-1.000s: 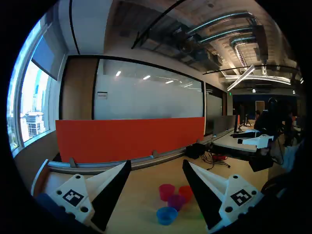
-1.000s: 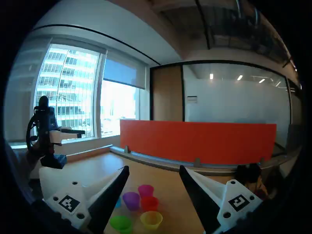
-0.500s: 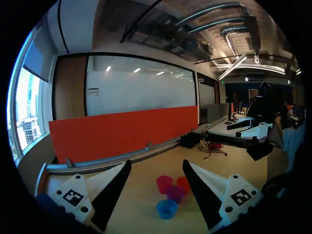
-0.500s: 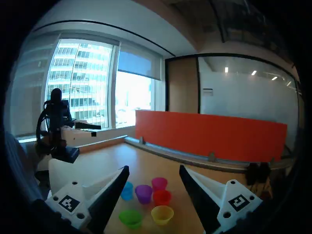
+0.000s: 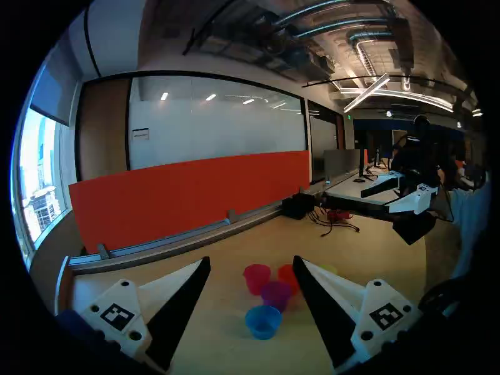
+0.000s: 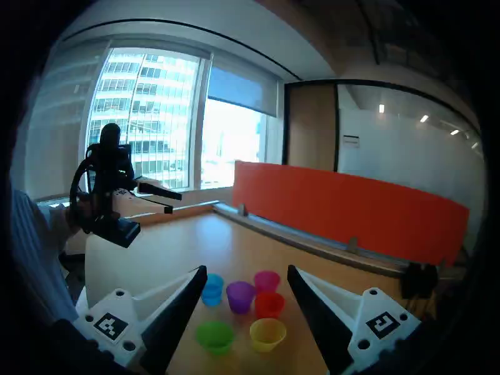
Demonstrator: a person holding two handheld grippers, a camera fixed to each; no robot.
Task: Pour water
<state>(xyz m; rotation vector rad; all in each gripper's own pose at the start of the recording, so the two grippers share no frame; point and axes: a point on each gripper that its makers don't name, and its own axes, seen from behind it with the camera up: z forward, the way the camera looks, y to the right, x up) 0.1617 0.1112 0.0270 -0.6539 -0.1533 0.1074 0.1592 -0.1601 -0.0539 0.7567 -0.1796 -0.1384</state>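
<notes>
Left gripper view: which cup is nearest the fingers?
The blue cup, at the front of the cluster; the purple cup, pink cup and red cup sit behind it.

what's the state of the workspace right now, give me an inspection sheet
surface: pale wooden desk, no spill seen
job's things: six small cups clustered upright: blue cup, purple cup, pink cup, red cup, green cup, yellow cup; contents cannot be told
clutter: black box by the orange divider
grippers: left tool open, holding nothing; right tool open, holding nothing; both aimed at the cups
cables: black cables on the desk beside the black box
surroundings: frosted glass wall behind the orange divider, windows to the side
</notes>
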